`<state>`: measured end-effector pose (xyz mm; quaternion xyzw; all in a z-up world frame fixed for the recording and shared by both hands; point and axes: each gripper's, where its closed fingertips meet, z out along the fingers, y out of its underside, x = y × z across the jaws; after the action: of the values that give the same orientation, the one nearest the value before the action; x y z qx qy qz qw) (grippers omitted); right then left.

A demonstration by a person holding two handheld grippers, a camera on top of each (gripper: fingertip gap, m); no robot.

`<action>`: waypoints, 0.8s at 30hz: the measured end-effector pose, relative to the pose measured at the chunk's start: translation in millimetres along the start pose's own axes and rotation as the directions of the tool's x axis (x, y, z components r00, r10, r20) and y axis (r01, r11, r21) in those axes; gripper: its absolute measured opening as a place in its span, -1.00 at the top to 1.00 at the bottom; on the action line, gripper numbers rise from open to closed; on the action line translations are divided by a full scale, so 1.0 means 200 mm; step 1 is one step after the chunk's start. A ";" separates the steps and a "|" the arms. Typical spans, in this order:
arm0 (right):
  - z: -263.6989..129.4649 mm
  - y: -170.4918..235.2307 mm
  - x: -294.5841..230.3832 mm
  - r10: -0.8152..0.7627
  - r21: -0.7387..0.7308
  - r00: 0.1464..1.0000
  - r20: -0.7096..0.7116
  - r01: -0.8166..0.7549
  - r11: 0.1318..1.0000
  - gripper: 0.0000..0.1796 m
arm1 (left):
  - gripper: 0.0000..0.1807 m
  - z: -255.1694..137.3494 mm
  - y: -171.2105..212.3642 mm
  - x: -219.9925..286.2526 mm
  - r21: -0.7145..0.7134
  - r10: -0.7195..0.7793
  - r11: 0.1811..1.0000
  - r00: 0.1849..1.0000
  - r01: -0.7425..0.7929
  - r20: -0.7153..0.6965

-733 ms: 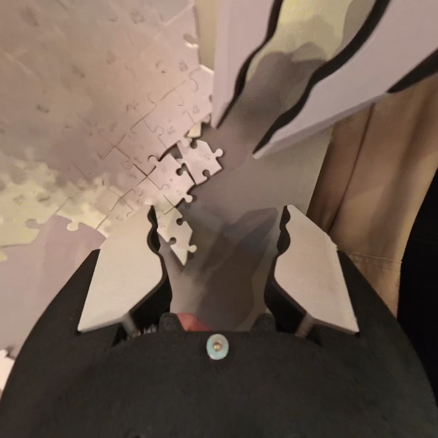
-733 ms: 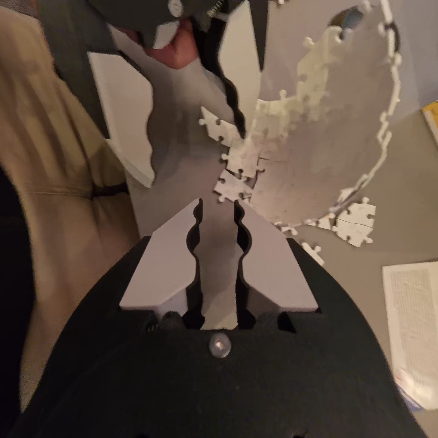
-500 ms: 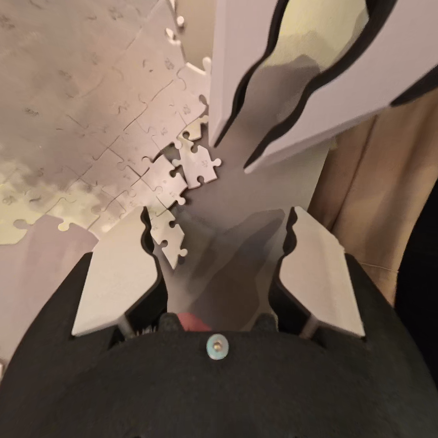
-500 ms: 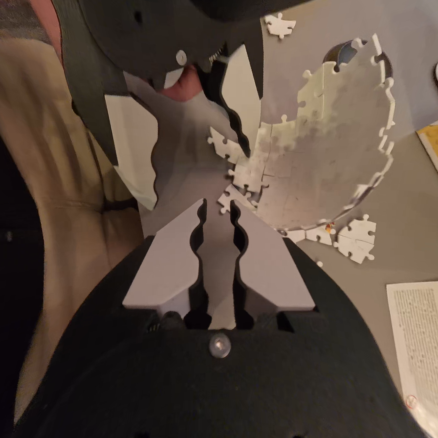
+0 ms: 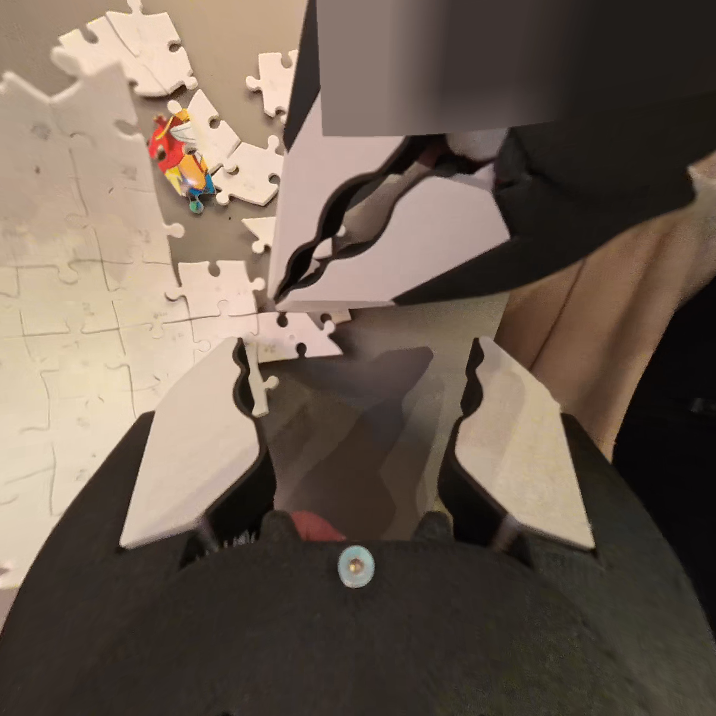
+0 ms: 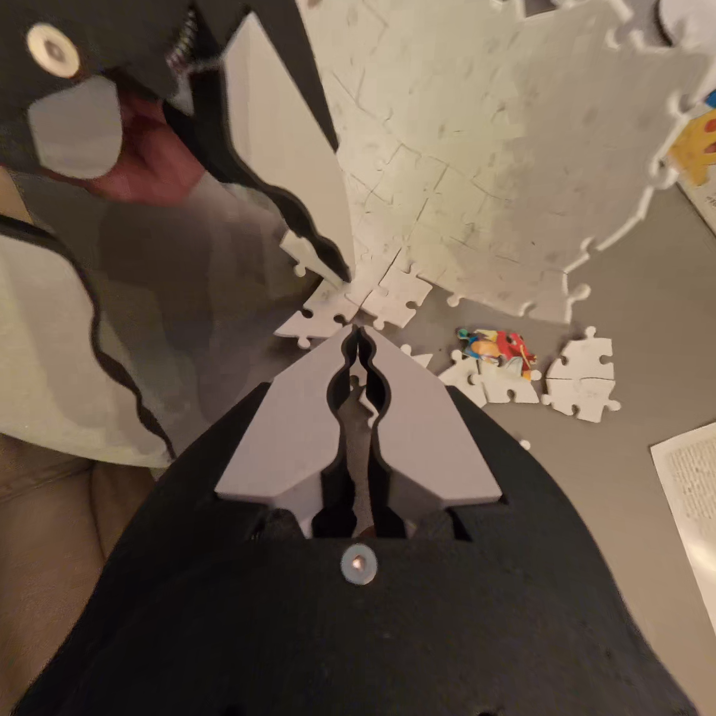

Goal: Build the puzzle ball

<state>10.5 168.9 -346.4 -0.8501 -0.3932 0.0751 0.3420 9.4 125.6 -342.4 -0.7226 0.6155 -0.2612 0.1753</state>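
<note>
Jaws: left gripper point(image 5: 354, 381) spread, right gripper point(image 6: 357, 331) pressed together | grey table point(image 6: 639, 279): loose pieces point(image 6: 580, 381), paper sheet point(image 6: 693, 488)

Each camera sits just behind its own gripper and looks forward along the fingers, steeply down and very close to the grey table point(image 6: 639, 271). The left wrist view faces the right gripper point(image 5: 279, 300) just ahead. The right wrist view faces back at the left gripper point(image 6: 217, 294). Both share the curved white puzzle shell point(image 5: 77, 310) point(image 6: 465, 155) and the colourful piece point(image 5: 180, 155) point(image 6: 499, 348) beside it.
</note>
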 end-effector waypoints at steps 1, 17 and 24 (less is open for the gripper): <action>-0.01 -0.01 0.01 0.000 0.012 1.000 -0.005 0.000 1.000 1.00 | -0.19 0.00 0.00 0.00 -0.005 0.010 1.000 1.000 -0.010 0.002; 0.05 -0.06 0.03 0.108 0.061 0.991 0.084 -0.113 0.992 1.00 | -0.07 0.00 -0.01 -0.01 0.000 0.089 0.996 0.994 -0.089 0.063; 0.06 -0.06 0.03 0.099 0.057 0.991 0.090 -0.105 0.993 1.00 | -0.04 0.02 0.01 -0.04 -0.025 0.069 0.997 0.995 -0.067 0.079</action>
<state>2.3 183.8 -346.7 -0.8542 -0.3614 0.1415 0.3461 9.8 132.5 -348.7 -0.7130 0.6351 -0.2191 0.2004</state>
